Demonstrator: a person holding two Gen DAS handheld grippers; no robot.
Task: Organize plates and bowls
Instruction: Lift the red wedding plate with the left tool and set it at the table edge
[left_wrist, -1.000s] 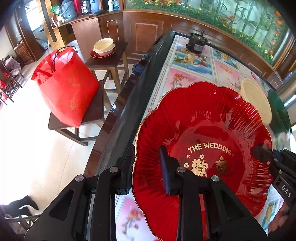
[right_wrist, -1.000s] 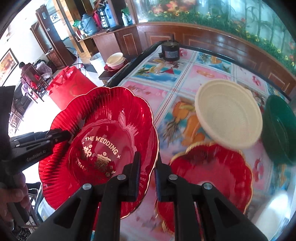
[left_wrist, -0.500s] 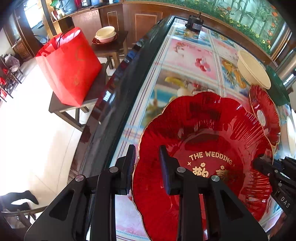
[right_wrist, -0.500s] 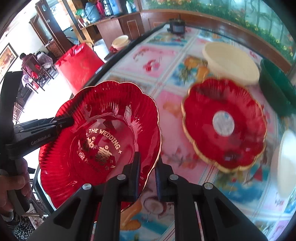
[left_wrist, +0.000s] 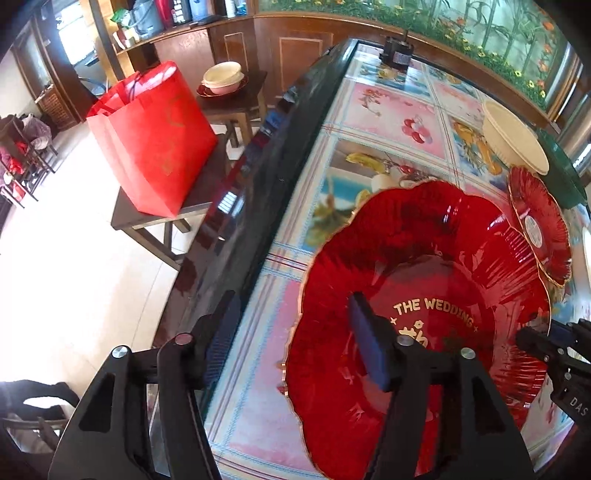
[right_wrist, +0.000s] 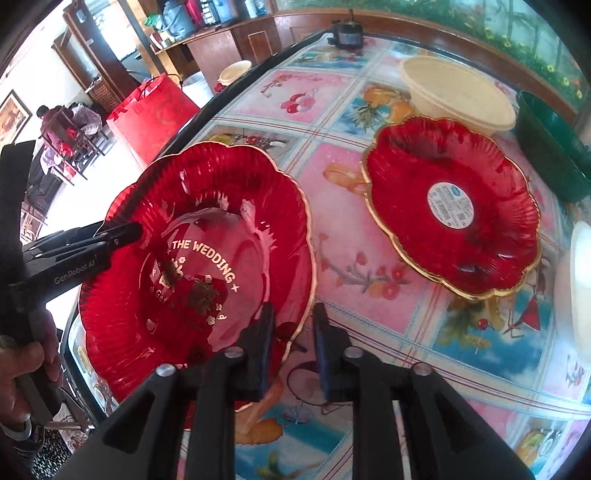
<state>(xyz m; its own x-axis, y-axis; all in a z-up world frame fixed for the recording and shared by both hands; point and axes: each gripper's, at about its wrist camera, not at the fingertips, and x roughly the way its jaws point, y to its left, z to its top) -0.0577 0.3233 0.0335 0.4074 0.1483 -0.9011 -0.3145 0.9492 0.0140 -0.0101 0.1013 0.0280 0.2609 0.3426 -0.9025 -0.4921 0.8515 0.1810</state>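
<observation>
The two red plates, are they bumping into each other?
Apart. The right wrist view shows a strip of patterned tablecloth between the wedding plate and the red plate with the sticker.

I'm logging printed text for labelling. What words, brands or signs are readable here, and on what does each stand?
"THE WEDDING": gold letters on the big red plate, above gold Chinese characters partly hidden.
"Get...": a gold line lower on that plate, the rest unreadable.
"GenRobot.AI": on the left gripper body, right wrist view.
"DAS": on the right gripper body, left wrist view, cut off.
Round white sticker on the smaller red plate: print too small to read.
</observation>
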